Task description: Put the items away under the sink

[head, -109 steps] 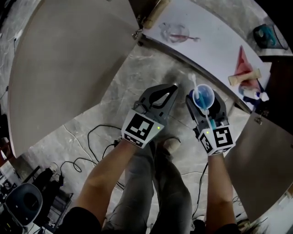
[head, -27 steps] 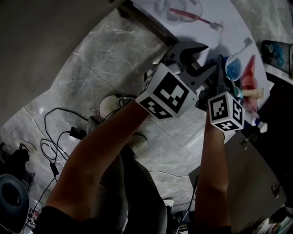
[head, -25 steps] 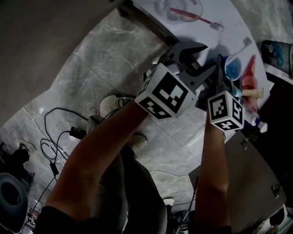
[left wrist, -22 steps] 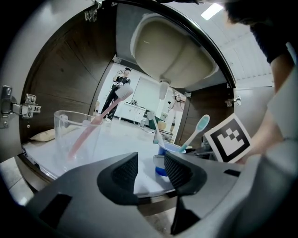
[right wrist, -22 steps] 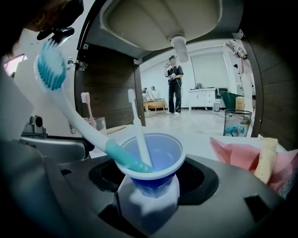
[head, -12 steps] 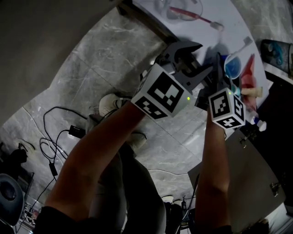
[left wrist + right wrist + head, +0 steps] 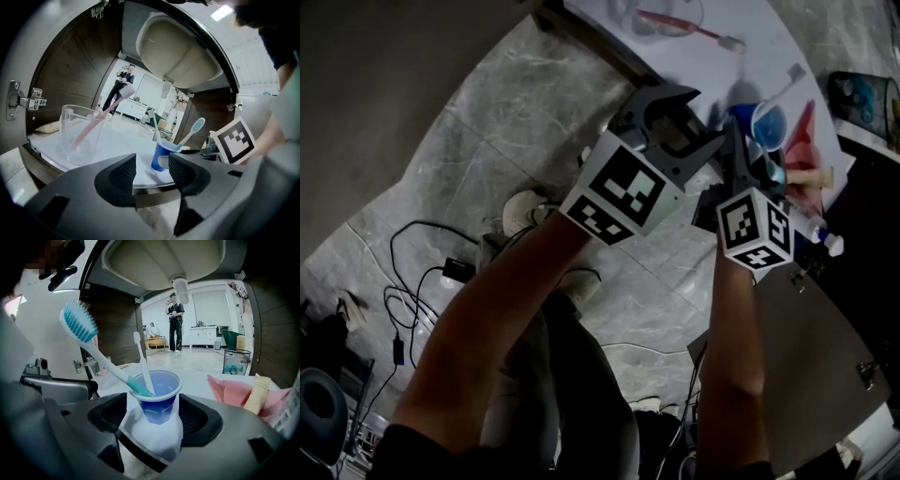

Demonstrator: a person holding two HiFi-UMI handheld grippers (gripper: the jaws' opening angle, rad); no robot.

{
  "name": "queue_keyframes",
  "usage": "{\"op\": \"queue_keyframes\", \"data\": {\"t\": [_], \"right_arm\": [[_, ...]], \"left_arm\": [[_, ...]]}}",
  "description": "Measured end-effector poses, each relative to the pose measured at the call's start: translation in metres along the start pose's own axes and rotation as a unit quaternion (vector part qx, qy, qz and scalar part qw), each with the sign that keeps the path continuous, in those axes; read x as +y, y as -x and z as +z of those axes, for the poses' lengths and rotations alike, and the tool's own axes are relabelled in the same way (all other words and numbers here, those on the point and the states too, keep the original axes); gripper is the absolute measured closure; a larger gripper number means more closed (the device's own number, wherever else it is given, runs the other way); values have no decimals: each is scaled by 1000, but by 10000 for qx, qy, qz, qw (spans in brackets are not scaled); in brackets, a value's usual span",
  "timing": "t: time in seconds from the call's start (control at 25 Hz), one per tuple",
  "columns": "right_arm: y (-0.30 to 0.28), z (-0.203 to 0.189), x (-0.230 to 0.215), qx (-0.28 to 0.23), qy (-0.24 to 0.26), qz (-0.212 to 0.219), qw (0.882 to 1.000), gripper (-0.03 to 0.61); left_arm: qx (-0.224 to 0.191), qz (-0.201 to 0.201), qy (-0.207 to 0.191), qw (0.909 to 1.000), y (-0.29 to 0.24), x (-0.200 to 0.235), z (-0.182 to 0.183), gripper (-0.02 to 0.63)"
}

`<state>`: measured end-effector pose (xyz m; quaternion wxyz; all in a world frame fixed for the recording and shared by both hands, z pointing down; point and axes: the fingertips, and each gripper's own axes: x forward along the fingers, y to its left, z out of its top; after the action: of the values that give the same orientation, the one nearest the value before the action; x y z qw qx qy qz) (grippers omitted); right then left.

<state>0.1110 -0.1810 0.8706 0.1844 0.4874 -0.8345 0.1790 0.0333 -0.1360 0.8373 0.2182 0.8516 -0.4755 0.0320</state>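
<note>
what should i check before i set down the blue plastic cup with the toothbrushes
1. Right gripper clamped on the blue plastic cup: ok.
2. Cup upright, teal-bristled toothbrush inside it: ok.
3. Cup base resting on the white cabinet shelf: cannot tell.
4. Clear glass with pink toothbrush stands apart from the cup: ok.
5. Left gripper open and empty: ok.

Your L gripper point(image 7: 682, 120) reaching fwd, jaws apart, empty. R gripper point(image 7: 748, 150) just beside it, jaws clamped on blue cup point(image 7: 154, 399).
</note>
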Motion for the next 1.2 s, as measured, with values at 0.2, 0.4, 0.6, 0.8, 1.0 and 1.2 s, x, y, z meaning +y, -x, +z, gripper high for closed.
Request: {"op": "queue_keyframes", "data": {"t": [0.2, 0.4, 0.6, 0.8, 1.0, 1.2], "right_arm": [[16, -4, -1, 15, -155, -113, 9998, 261], [36, -6, 5, 0, -182, -243, 9995, 261], [64, -12, 16, -7, -305, -336, 9990, 262], [94, -15, 32, 147, -294, -278, 9991, 262], [122, -6, 46, 276, -113, -169, 9994, 414], [149, 12, 63, 390, -102, -104, 9991, 534]], "left_arm": [[143, -58, 50, 9999, 9, -5, -1, 405], [152, 26, 162, 9998, 23, -7, 3, 418], [139, -13, 132, 9998, 43, -23, 2, 507], [447, 113, 258, 9986, 67, -37, -2, 575], [605, 104, 275, 9977, 91, -55, 7, 588], [645, 154, 374, 9971, 114, -73, 28, 588]]}}
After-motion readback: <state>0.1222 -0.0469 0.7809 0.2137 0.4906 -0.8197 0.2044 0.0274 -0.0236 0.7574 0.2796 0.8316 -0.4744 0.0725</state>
